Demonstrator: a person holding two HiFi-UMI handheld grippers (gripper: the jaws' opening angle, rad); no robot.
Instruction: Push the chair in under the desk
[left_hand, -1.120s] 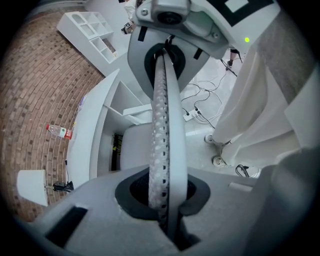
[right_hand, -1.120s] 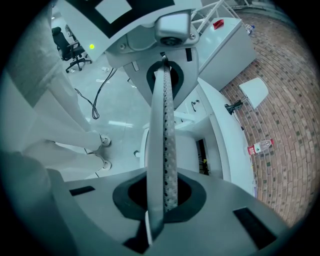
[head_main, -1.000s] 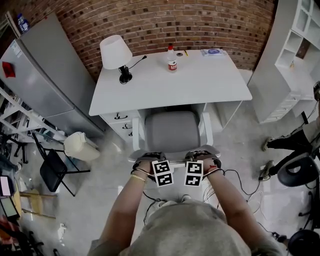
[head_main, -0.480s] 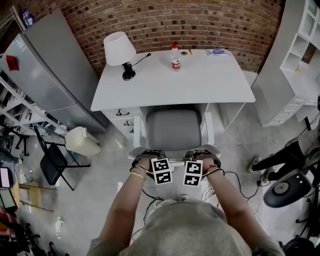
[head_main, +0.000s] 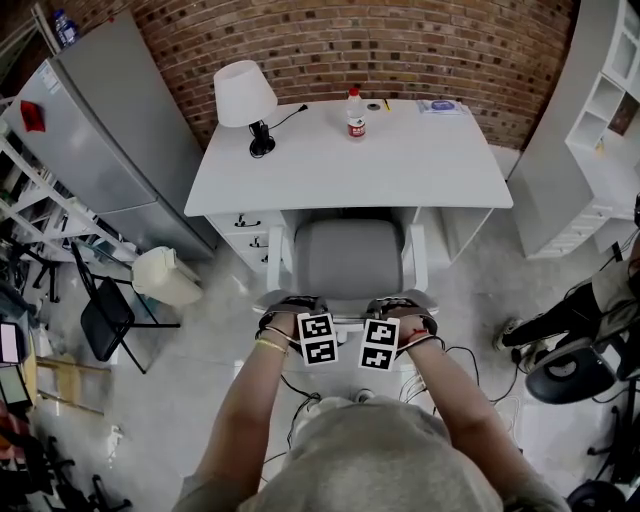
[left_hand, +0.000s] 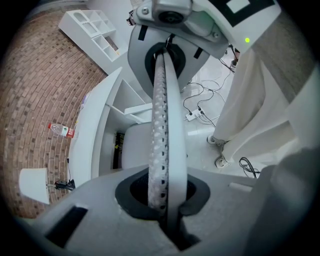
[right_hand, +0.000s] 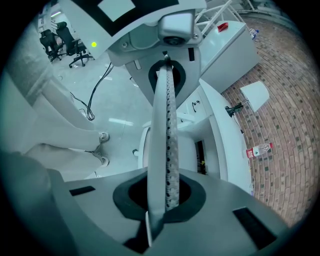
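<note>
Grey-cushioned chair (head_main: 350, 262) should slide easily; push the stiff backrest top with left tool (left_hand: 162, 125) and right tool (right_hand: 167, 140), both pressed together.

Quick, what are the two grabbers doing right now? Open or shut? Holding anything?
Left gripper: closed, nothing between its jaws.
Right gripper: closed, nothing between its jaws.

An office-like workroom is indicated: a brick wall (head_main: 420, 45) is seen across the top, a white surface (head_main: 420, 165) with a lamp (head_main: 244, 95) at centre, white shelving (head_main: 605, 110) at right, and possibly a refrigerator (head_main: 110, 140) at upper left.
</note>
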